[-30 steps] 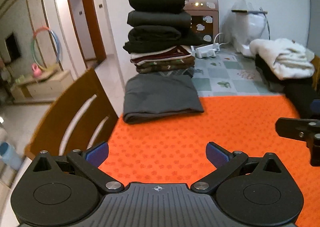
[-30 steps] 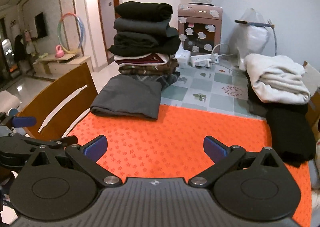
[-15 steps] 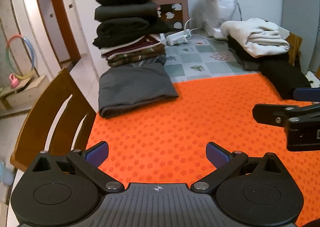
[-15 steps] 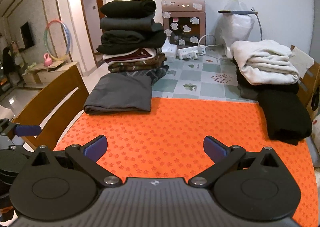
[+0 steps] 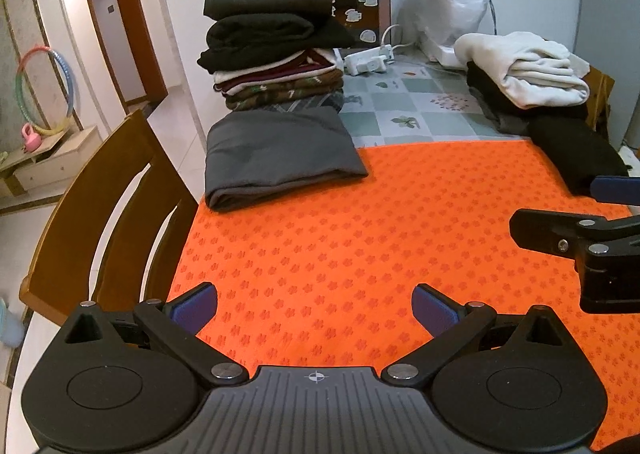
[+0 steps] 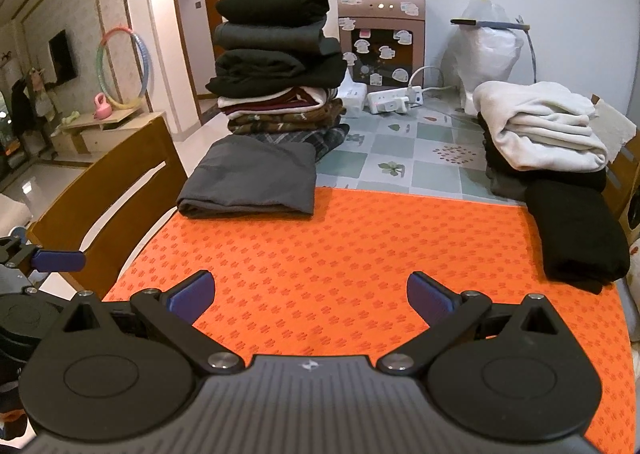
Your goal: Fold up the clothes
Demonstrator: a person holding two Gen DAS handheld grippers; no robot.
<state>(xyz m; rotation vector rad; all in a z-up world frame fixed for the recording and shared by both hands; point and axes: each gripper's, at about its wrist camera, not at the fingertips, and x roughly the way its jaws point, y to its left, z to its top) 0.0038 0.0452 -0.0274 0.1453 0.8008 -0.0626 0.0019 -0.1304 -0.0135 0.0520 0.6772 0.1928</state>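
The orange mat (image 6: 360,238) on the table looks like matt cloth with a small stamped flower texture. The folded grey garment (image 6: 256,177) is smooth, flat-finish fabric, while the white bundle (image 6: 540,129) looks soft and fleecy. The chair (image 5: 108,197) is varnished wood with a slight sheen. Both gripper bodies are matt black plastic with ribbed tops and shiny metal rivets, and the fingers (image 5: 196,306) have blue rubbery-looking pads.

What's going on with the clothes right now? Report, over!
Left hand-held gripper open, empty. Right hand-held gripper open, empty. Folded grey garment flat by tall folded stack; unfolded pile waiting, right side. Orange mat unobstructed.
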